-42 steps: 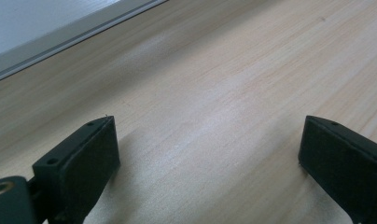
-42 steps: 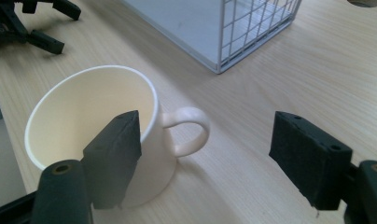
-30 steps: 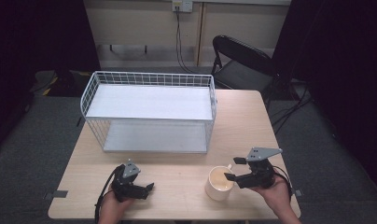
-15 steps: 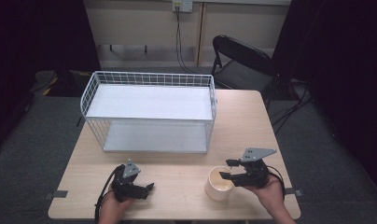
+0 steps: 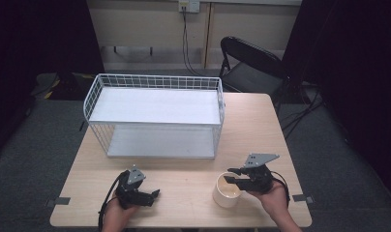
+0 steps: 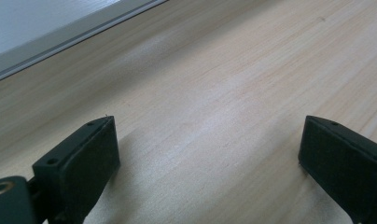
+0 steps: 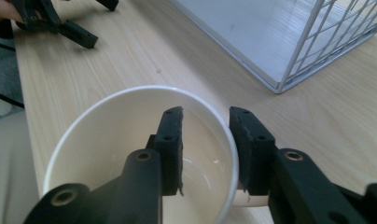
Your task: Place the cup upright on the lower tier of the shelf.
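A cream mug (image 5: 226,195) stands on the wooden table (image 5: 251,125) near its front right. My right gripper (image 5: 231,177) hangs over the mug's right rim. In the right gripper view one jaw is inside the mug (image 7: 107,135) and the other outside, so the rim runs through the right gripper (image 7: 206,122); its jaws have just been closing, and a gap still shows beside the inner pad. My left gripper (image 5: 154,196) rests open on the table at front left. Between the jaws of that left gripper (image 6: 207,154) there is just bare wood.
A white wire basket (image 5: 155,82) with a white shelf on top stands at the middle back of the table; its corner (image 7: 308,51) is close beyond the mug. A black chair (image 5: 251,63) stands behind the table at the right.
The right gripper has slid left and lowered onto the mug's rim, and its jaws have narrowed around it. The left gripper has stayed put.
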Motion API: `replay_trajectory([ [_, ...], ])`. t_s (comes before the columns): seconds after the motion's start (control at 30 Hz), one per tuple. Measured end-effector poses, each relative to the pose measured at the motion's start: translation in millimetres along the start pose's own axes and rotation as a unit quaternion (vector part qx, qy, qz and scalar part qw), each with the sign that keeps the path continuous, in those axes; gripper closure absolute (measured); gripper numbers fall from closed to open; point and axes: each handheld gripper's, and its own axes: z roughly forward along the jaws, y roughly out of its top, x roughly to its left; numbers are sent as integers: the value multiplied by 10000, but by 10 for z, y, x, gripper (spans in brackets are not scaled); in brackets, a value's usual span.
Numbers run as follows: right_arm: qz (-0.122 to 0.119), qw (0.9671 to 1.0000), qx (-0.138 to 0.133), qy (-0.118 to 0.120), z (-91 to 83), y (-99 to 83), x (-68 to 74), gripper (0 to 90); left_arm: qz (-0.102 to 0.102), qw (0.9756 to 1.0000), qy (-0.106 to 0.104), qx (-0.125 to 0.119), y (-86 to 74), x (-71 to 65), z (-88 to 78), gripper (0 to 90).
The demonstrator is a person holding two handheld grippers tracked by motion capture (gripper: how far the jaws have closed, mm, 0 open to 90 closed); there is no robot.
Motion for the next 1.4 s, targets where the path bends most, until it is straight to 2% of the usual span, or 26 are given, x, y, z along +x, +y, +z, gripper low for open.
replay_trajectory([
  [0.27,-77,9999,89,-127,-12,1,-22,802,1,10000,0,1,0,0,0,45],
  [0.37,-175,9995,100,-241,-31,-5,-16,816,1,10000,0,1,0,0,0,45],
  [0.57,-196,9989,139,-398,-23,30,32,826,2,10000,0,2,0,0,0,45],
  [0.67,-153,9990,96,-414,-17,46,33,828,1,10000,0,1,0,0,0,45],
  [0.7,-71,9992,4,-386,-10,75,27,831,0,10000,0,1,0,0,0,45],
  [0.97,73,9994,-81,-341,25,206,7,840,0,10000,0,1,0,0,0,45],
  [1.2,108,9990,-189,-381,59,292,28,842,1,10000,-1,1,0,0,0,45],
  [1.4,259,9980,-282,-496,121,355,6,842,2,10000,-1,2,0,1,0,45],
])
